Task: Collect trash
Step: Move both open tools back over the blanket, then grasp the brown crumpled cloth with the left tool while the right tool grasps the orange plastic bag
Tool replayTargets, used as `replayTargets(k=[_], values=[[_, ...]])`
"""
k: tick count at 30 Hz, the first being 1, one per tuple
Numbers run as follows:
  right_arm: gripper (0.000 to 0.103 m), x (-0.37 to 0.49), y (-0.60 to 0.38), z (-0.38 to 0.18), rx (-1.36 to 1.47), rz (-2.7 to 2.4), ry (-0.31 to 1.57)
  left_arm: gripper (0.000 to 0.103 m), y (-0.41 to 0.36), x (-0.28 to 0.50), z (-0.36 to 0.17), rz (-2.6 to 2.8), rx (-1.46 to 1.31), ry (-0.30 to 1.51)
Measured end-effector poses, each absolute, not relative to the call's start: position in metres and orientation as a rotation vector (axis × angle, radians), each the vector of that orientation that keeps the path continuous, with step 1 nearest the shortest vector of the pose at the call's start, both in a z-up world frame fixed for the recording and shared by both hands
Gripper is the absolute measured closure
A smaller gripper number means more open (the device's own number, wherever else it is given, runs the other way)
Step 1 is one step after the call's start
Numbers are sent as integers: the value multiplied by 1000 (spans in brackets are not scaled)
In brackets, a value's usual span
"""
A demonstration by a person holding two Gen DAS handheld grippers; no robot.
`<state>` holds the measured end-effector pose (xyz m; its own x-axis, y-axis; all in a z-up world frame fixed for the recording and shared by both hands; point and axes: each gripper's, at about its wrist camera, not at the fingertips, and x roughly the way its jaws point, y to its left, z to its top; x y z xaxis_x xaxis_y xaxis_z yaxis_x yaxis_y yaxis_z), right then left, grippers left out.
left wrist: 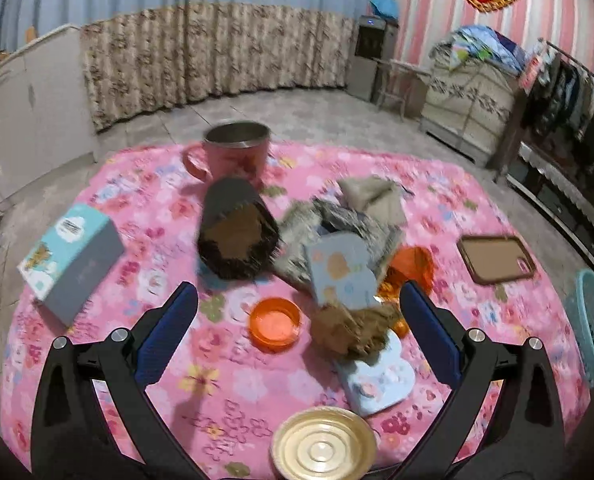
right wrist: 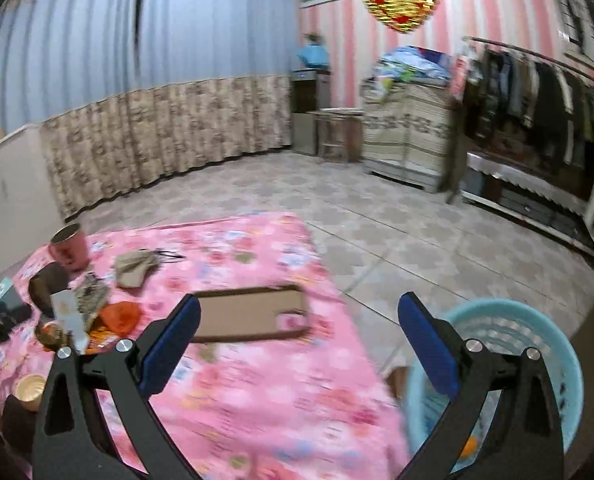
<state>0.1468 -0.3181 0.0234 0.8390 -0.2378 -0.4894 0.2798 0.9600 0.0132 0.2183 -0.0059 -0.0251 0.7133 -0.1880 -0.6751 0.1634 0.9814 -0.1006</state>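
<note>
Both tongs gape wide and carry nothing. The left gripper [left wrist: 297,320] hovers over the trash pile [left wrist: 337,236] of crumpled wrappers and paper at the middle of the pink floral tablecloth [left wrist: 225,392]; an orange lid [left wrist: 275,322] lies just nearer than the pile. The right gripper [right wrist: 297,336] hangs well right of the pile, between a brown tray [right wrist: 253,314] and the blue basket [right wrist: 553,332] beside the cloth's edge.

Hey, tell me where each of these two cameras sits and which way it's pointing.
Left wrist: on the left claw, above the pink floral tablecloth, facing the trash clutter and pink metal-lined mug; both blue-padded fingers show, spread.
Right wrist: on the right claw, over the table's right edge, facing the brown rectangular tray and light blue plastic basket; open fingers show.
Shared: tablecloth, mug, tray, basket, red-gold heart decoration.
</note>
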Motion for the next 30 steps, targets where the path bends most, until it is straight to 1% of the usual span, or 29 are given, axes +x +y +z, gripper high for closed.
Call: replayTargets(k=[5, 6, 7, 9, 11, 12, 14, 15, 16, 20, 26, 30], values=[[6, 176, -286, 30, 63, -200, 492, 6, -20, 221, -39, -217, 14, 792], [6, 180, -282, 31, 65, -191, 490, 7, -21, 222, -41, -219, 11, 800], [6, 184, -278, 31, 67, -178, 489, 10, -21, 223, -42, -224, 6, 809], [6, 191, -271, 27, 66, -158, 497, 18, -23, 224, -46, -243, -1, 830], [6, 199, -264, 21, 49, -147, 509, 31, -26, 225, -49, -266, -4, 848], [6, 202, -260, 15, 38, -142, 518, 35, -28, 225, -50, -275, -1, 853], [6, 205, -258, 5, 21, -134, 542, 49, -31, 225, -53, -285, 15, 859], [6, 207, -257, -1, 11, -129, 562, 55, -32, 226, -55, -290, 24, 865], [6, 210, -256, -5, -1, -127, 581, 64, -34, 226, -56, -294, 27, 873], [6, 215, -257, -13, -27, -126, 613, 65, -34, 228, -53, -285, 39, 861], [6, 229, -247, -24, -17, -88, 679, 65, -24, 216, -17, -259, 49, 722], [6, 246, -226, -32, -55, -50, 721, 65, -2, 222, -4, -213, -1, 685]])
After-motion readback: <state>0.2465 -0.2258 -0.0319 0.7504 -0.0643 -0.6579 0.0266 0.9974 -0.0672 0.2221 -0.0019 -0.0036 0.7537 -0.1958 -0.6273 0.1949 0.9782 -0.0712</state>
